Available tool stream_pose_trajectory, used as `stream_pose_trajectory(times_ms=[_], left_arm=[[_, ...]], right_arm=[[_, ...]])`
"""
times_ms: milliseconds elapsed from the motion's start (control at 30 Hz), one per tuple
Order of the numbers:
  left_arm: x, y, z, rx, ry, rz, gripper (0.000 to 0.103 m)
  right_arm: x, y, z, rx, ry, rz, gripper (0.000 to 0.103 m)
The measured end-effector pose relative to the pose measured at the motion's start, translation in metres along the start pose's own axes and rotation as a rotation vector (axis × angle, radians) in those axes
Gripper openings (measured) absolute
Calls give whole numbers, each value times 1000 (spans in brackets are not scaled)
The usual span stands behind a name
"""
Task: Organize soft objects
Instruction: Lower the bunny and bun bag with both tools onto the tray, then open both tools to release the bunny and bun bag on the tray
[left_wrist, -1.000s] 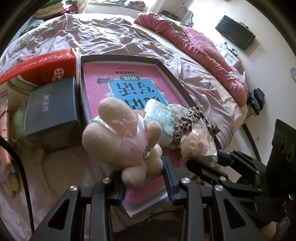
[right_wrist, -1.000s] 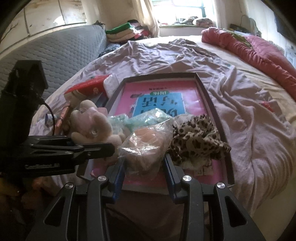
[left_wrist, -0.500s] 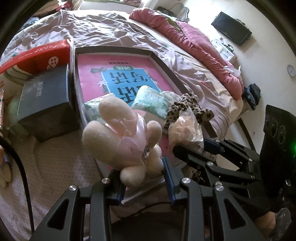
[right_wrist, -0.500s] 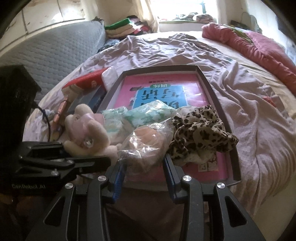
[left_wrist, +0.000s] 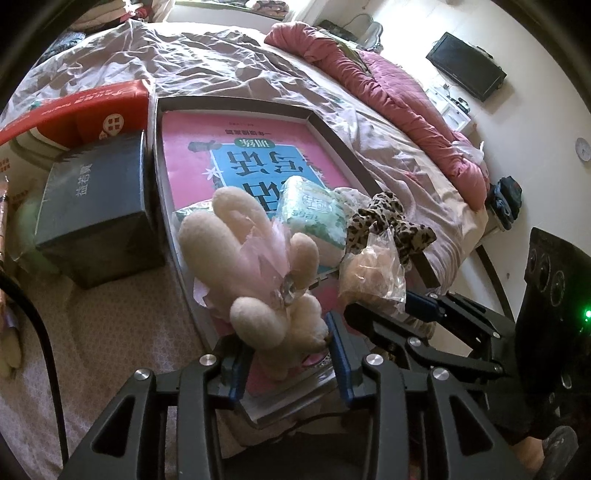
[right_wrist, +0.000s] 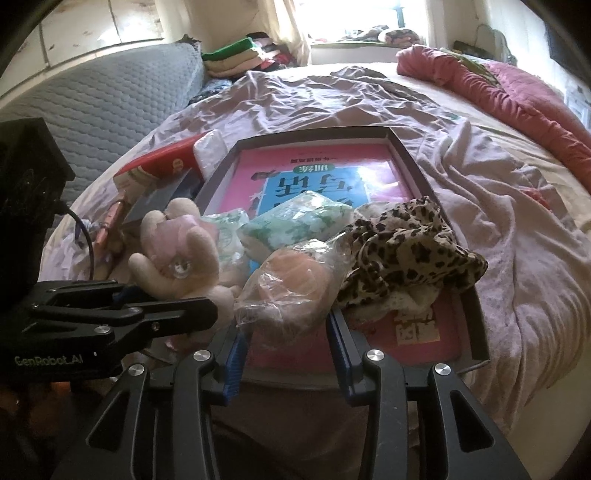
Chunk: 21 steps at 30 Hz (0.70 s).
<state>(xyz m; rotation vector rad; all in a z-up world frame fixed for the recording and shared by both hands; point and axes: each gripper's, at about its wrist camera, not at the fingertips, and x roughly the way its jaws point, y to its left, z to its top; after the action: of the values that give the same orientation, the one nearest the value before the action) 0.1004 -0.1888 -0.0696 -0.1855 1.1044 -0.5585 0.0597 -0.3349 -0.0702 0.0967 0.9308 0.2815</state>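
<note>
Both claws have drifted slightly over the tray. The left claw still grips the plush; the right claw still grips the bagged puff. Neither is released yet, so placing remains.

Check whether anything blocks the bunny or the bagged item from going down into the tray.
Partly. The tray's near end is crowded: two green-white packs lie ahead of the bunny in the left gripper, and the leopard cloth lies beside the bagged item in the right gripper. The far half shows only the pink book.
</note>
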Motion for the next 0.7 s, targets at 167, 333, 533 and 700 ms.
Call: stream_pose_trajectory(times_ms=[167,333,533,700], left_arm=[[-7,2,1,-7,-32,-6,45],[-17,9,4,-29,-67,-6,57],[-25,8,3,-22,-82,10,57],[-32,8,2,-24,-89,34,60]], right_arm=[[-6,1,-1,1,-9,21,46],[-12,0,0,7,-20,17,48],[-18,4,1,-4,-20,12,55],[-21,6,1,-9,-14,-5,57]])
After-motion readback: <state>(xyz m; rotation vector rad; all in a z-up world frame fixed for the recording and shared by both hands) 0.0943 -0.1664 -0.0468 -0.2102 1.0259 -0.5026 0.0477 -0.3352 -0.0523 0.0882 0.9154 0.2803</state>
